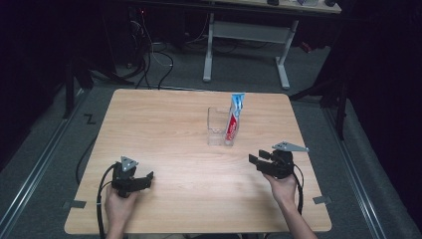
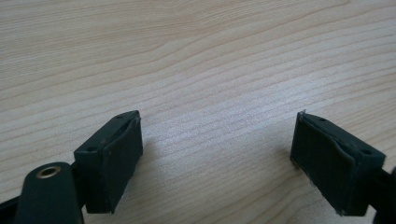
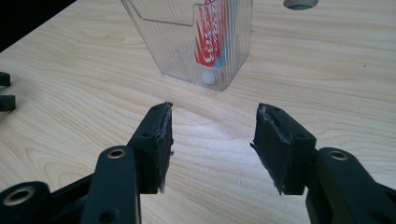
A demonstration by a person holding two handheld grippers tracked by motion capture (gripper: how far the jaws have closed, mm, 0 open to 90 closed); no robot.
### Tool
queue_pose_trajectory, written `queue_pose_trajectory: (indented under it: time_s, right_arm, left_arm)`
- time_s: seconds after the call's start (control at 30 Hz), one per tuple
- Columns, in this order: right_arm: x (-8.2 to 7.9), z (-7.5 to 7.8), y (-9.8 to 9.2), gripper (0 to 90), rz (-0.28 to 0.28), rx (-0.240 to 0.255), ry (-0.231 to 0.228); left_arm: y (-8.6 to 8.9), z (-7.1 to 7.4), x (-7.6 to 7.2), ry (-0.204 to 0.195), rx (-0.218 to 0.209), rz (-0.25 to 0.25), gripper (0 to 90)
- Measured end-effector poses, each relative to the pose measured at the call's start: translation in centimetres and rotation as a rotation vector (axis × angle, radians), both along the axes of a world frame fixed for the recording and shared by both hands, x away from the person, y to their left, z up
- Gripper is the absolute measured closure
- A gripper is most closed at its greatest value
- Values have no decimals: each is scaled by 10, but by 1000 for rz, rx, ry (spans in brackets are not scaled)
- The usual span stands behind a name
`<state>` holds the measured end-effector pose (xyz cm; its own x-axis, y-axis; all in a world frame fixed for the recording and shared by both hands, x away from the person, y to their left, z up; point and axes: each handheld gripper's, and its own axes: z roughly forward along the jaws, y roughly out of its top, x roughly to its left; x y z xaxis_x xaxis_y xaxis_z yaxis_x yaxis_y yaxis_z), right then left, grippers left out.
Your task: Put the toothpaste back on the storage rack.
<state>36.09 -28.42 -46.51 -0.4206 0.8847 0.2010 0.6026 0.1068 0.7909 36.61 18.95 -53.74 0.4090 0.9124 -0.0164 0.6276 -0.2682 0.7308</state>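
Note:
A clear ribbed plastic holder [image 1: 217, 127] [image 3: 196, 42] stands near the middle of the wooden table [image 1: 164, 129]. A red, white and blue toothpaste tube [image 1: 234, 118] [image 3: 212, 37] stands upright in its right side, cap down. My right gripper [image 1: 255, 162] [image 3: 212, 140] rests low on the table a short way in front of the holder, open and empty. Near the front left of the table my left gripper [image 1: 149, 178] [image 2: 217, 154] is open over bare wood [image 2: 210, 70], nothing between its jaws.
A round cable hole [image 3: 300, 3] lies in the tabletop beyond the holder. The left gripper's fingertips [image 3: 4, 91] show at the left edge of the right gripper view. Behind the table stand a white desk frame [image 1: 249, 40] and floor cables [image 1: 154, 59].

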Motion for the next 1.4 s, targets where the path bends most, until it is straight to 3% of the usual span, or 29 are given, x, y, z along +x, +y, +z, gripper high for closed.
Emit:
queue_pose_trajectory:
  time_s: [0.73, 0.83, 1.4]
  right_arm:
    - [12, -18, 2, 469, -25, -70, 30]
    - [16, -23, 5, 469, -26, -99, 41]
    - [32, -45, 16, 470, -36, -137, 65]
  left_arm:
    - [0, 0, 0, 0, -2, 1, 173]
    - [0, 0, 0, 0, -2, 1, 173]
    - [0, 0, 0, 1, -4, 0, 173]
